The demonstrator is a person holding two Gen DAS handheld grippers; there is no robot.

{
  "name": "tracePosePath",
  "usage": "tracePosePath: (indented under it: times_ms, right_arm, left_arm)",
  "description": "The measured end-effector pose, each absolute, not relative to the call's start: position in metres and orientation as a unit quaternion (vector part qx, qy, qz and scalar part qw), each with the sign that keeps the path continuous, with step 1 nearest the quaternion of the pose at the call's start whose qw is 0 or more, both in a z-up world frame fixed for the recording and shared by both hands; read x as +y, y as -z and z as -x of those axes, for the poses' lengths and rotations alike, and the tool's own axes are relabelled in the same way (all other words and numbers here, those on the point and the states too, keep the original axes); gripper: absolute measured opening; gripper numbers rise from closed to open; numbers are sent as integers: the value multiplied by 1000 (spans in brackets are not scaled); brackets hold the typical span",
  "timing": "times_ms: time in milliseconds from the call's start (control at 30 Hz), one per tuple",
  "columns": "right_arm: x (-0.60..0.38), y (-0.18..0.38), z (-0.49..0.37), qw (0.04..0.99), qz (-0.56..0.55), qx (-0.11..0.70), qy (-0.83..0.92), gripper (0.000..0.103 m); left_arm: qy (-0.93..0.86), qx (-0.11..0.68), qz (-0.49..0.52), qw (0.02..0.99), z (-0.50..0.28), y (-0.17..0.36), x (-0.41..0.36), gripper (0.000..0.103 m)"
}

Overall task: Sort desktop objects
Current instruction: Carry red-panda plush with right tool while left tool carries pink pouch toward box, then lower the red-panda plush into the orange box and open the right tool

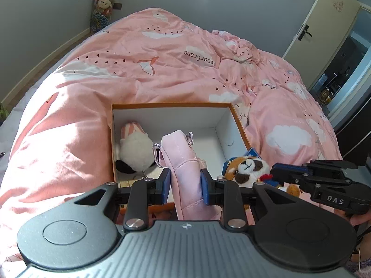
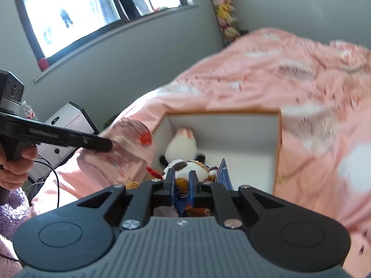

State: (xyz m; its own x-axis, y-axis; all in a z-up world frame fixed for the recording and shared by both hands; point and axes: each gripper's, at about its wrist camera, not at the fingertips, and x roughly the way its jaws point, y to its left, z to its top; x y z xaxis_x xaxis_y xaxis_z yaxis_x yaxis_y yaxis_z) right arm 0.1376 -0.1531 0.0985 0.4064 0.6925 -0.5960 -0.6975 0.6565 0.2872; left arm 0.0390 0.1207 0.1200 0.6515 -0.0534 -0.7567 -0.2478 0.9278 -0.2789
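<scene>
Two hand-held grippers here, both over an open orange-edged cardboard box [image 1: 236,125] sitting on a bed with a pink paper-crane quilt [image 1: 143,53]. The left hand-held gripper [image 1: 186,184] has its blue pads squeezed onto a pink fabric pouch [image 1: 183,162], which sticks up above the near edge of the box; a clip and a bit of chain hang off its top end. The right hand-held gripper [image 2: 178,180] is clamped narrow around a brown-and-white plush dog [image 2: 185,166] wearing blue, with a blue tag beside it, held just over the near right side of the box. From the left wrist view the dog [image 1: 245,168] sits just right of the pouch, with the other gripper's black body coming in from the right. Already down inside the box, against its left wall, lies a white plush with pink striped ears [image 1: 134,146]. The right wrist view is pretty blurry, so quilt detail there is mush.
</scene>
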Motion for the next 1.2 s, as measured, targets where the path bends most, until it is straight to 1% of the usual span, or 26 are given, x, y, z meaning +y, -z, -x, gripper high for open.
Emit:
tracePosePath:
  times_ms: [167,267,600,767,867,967,1100,1200]
  right_arm:
    - [-130,-110,-159,849,20,323,-418,12]
    - [-112,-106,-180,853,33,315,-415,12]
    - [-37,-36,-258,832,86,352,-420,12]
    - [-8,-9,-274,832,135,332,-424,12]
    - [-2,9,-284,823,147,350,-422,12]
    - [-6,21,-292,812,134,375,-426,12]
    - [-2,36,-297,795,162,435,-390,13]
    - [-6,43,-301,794,152,448,-381,14]
  left_arm:
    - [-62,417,184,888,-58,-112,136,31]
    - [-65,426,188,882,-73,-101,143,31]
    - [-79,475,164,861,-109,-47,154,31]
    - [-84,483,130,862,-117,-33,149,31]
    - [-79,483,125,863,-119,-29,147,31]
    - [-78,481,115,866,-120,-27,145,31]
    - [-71,484,119,864,-121,-25,144,31]
    - [-72,487,113,863,-120,-24,144,31]
